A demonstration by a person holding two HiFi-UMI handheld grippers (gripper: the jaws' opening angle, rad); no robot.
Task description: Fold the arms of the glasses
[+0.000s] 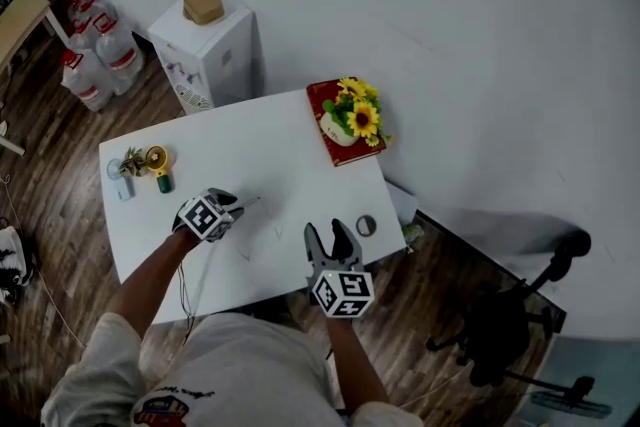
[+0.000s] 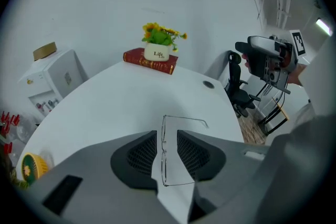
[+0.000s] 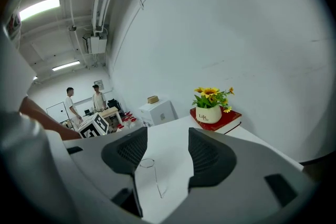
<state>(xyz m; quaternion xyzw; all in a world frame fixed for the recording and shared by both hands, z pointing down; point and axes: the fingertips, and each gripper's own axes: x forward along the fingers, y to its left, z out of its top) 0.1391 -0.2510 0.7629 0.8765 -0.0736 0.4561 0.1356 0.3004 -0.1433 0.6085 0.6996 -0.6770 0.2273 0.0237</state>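
Logging a wood floor (image 1: pixel 50 185) and, standing on it, a white table (image 1: pixel 270 150) filling the middle of the head view. Entering next a black office chair (image 1: pixel 510 315) off the table's right side, well apart from it. Entering a white cabinet (image 1: pixel 215 60) beyond the table's far left corner, carrying a tan block (image 1: pixel 203 5) on top, and red-capped water bottles (image 1: pixel 100 60) clustering just beside that cabinet. Noting two people (image 3: pixel 84 99) standing far off in the right gripper view, too small for detail. Entering a red book (image 1: pixel 350 155) lying at the table's far right corner, bearing a white pot of yellow flowers (image 1: pixel 355 115). Recording the right gripper (image 1: pixel 326 233) hovering over the table's near edge, pointing across the top with jaws standing wide apart and gripping nothing, showing only bare table and the distant glasses through the gap. Recording the left gripper (image 2: pixel 167 138) tilting steeply down onto the tabletop, with jaws set at a narrow gap and straddling the front of the glasses (image 2: pixel 164 152); not seeing either pad pressing on the wire. Placing those glasses on the table near its middle front, between the two grippers, both arms sticking out unfolded toward the right gripper's side. Entering last a yellow round piece with a green base (image 1: pixel 158 165) among clutter at the table's left corner, and a dark disc (image 1: pixel 366 225) near the right edge.
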